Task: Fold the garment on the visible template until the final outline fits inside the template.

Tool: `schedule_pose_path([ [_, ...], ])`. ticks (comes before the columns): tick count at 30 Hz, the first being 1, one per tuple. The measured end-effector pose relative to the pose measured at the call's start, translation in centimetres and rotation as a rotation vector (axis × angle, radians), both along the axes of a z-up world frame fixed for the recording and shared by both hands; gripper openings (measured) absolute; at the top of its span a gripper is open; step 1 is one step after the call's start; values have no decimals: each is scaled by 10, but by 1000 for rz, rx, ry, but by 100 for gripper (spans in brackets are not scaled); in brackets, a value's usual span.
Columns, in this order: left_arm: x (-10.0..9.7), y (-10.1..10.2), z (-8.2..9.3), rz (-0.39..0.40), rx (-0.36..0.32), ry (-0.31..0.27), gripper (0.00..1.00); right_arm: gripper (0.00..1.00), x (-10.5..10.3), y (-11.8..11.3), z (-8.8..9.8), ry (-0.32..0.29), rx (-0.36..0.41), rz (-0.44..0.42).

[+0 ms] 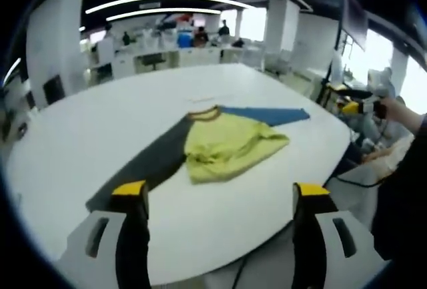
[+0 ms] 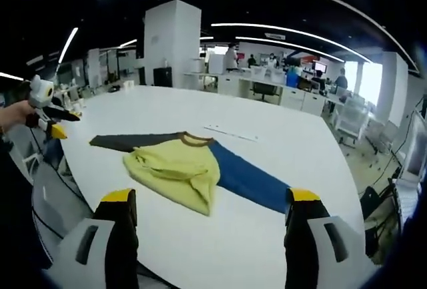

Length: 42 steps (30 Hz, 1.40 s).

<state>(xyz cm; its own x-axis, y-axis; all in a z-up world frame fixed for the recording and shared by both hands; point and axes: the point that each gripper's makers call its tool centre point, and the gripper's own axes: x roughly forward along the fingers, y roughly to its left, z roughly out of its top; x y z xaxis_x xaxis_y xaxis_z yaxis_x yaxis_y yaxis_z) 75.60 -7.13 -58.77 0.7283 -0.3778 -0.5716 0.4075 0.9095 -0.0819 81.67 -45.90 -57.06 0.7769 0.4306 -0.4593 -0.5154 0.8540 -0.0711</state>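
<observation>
One garment lay bunched up near the middle of the white counter: yellow body crumpled in a heap, brown collar, one dark grey sleeve and one blue sleeve stretched flat out from it on opposite sides. Both hand-held grippers, left and right, hung short of the garment with jaws spread wide, pinching nothing. Beyond the counter were office desks, white pillars and strip ceiling lights.

Yellow, blue, dark-grey garment on white table
</observation>
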Motion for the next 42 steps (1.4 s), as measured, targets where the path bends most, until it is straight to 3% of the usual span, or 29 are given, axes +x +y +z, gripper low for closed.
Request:
schedule_pose_path([
  [1,-3,0,0,-2,0,4,88,100,-2,-3,0,-3,-2,-10],
  [12,-19,3,-3,-3,10,32,99,100,-22,-2,-6,4,23,-13],
  [14,-19,4,-2,23,-27,40,100,100,-23,0,-5,-4,37,-5],
  [17,-20,6,-4,8,6,42,100,100,-24,5,-5,-11,48,7],
  [42,-14,4,-11,-11,8,61,99,100,-20,6,-11,4,42,11],
])
